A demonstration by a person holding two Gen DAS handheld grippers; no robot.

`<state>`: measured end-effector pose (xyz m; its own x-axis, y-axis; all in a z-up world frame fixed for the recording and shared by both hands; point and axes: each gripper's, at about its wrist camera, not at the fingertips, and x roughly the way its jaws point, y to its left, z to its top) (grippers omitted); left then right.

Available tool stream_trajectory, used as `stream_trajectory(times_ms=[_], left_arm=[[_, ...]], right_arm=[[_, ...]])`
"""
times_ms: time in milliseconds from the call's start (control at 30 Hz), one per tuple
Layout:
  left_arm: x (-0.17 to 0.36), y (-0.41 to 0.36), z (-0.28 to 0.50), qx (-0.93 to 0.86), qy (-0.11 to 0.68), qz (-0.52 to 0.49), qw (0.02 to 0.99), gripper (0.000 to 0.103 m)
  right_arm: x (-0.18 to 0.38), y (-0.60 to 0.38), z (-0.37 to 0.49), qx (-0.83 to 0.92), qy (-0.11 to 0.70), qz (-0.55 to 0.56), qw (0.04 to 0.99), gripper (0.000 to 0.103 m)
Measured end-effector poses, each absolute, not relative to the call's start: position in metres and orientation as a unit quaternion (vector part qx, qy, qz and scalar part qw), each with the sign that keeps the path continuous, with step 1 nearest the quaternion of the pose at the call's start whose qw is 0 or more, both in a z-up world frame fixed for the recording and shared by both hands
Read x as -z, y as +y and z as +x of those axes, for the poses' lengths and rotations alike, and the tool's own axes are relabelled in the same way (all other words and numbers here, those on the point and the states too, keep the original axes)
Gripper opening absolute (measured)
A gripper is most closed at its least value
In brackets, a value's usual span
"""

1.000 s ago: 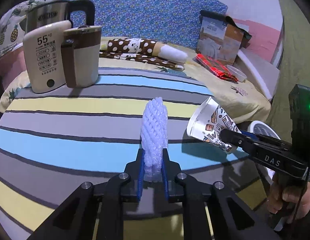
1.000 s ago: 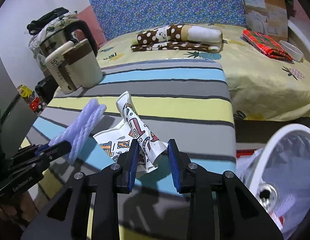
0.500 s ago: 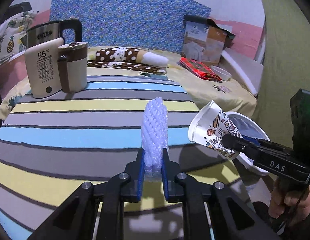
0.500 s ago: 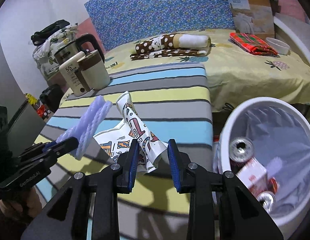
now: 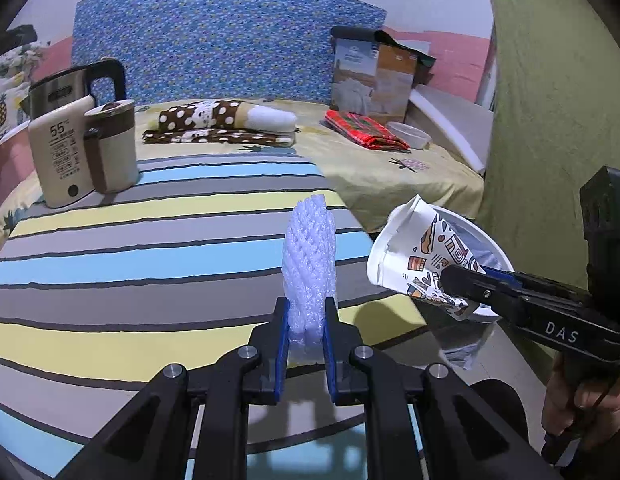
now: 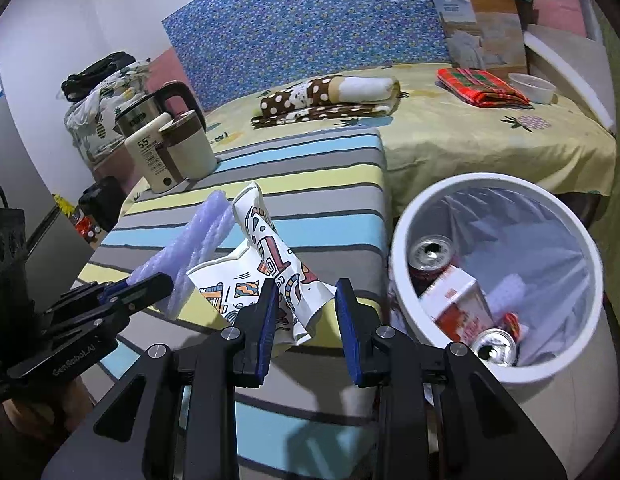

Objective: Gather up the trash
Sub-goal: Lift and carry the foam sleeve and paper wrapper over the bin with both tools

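Note:
My left gripper [image 5: 306,312] is shut on a white foam fruit net [image 5: 309,256] that stands upright between its blue pads, above the striped table [image 5: 150,248]. A crushed patterned paper cup [image 6: 270,264] is pinched in my right gripper [image 6: 306,300], which is shut on it. In the left wrist view the paper cup [image 5: 413,256] hangs in front of the white trash bin [image 5: 493,252]. In the right wrist view the foam net [image 6: 194,244] sits left of the cup, and the white trash bin [image 6: 401,216] stands just to the right, lined with a bag.
The bin holds cans [image 6: 429,252] and a red-and-white carton [image 6: 461,304]. A kettle and a beige mug [image 5: 110,148] stand at the table's far left. Behind lies a bed [image 5: 389,168] with folded cloths, a cardboard box [image 5: 373,80] and a plastic bowl.
Both grippers have moved right and back with their loads, away from the kettle. The trash bin has come fully into the right wrist view, close beside the cup.

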<state>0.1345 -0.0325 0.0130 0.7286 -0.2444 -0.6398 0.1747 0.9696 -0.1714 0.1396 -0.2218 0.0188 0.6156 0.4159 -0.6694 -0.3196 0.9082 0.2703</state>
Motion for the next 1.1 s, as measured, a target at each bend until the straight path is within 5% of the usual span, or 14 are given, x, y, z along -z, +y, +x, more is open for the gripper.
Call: stream_trajectory(times_ms=[1100], left_arm=[[-0.012,-0.153,0.174,0.225,0.356,-0.006,0.907,0.015]], right_arm=[[-0.003,-0.331,0.128,-0.068,0.386,0.112,0.913,0.031]])
